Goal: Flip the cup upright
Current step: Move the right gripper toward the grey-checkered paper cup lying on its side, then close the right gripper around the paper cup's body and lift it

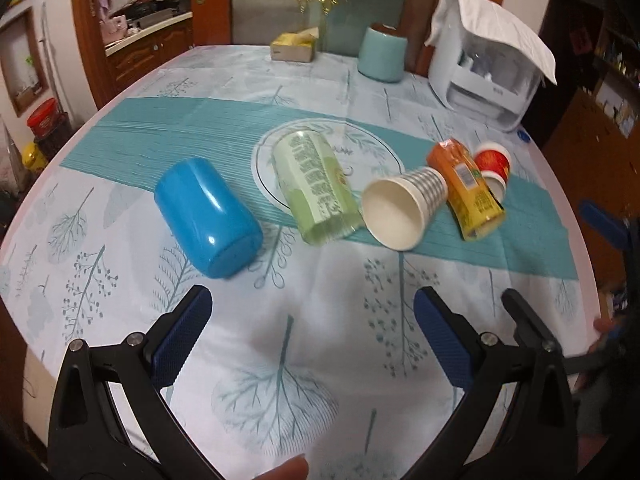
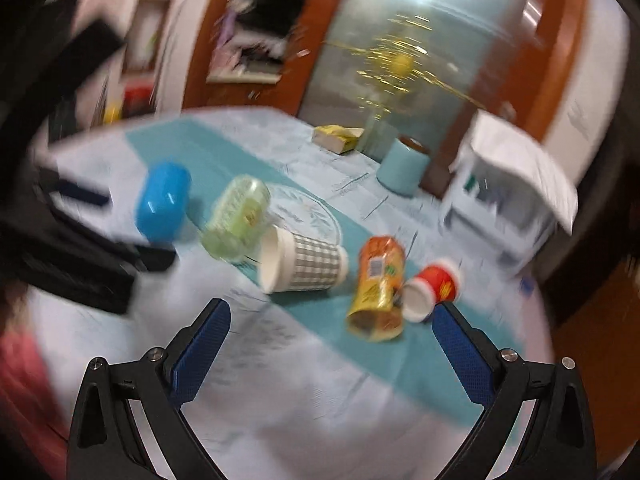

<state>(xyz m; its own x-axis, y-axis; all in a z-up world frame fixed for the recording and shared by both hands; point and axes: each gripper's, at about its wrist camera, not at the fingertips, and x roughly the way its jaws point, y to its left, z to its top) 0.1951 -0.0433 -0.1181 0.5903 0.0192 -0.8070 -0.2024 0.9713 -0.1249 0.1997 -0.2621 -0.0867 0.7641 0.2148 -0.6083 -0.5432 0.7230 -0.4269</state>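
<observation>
Several cups lie on their sides in a row on the table: a blue plastic cup [image 1: 208, 218] [image 2: 162, 200], a green clear cup [image 1: 316, 188] [image 2: 236, 216], a checked paper cup [image 1: 404, 210] [image 2: 300, 266], an orange cup [image 1: 466, 188] [image 2: 378, 288] and a small red cup [image 1: 494, 164] [image 2: 434, 288]. My left gripper [image 1: 312, 304] is open and empty, hovering short of the cups. My right gripper [image 2: 332, 314] is open and empty, close to the orange and red cups; its view is blurred. The left gripper shows at the left of the right wrist view [image 2: 80, 240].
The round table [image 1: 280, 360] has a leaf-print cloth with a teal runner. At the back stand a teal upright canister [image 1: 382, 54], a yellow tissue box [image 1: 294, 46] and a white appliance under a cloth [image 1: 488, 64]. Cabinets and a door lie behind.
</observation>
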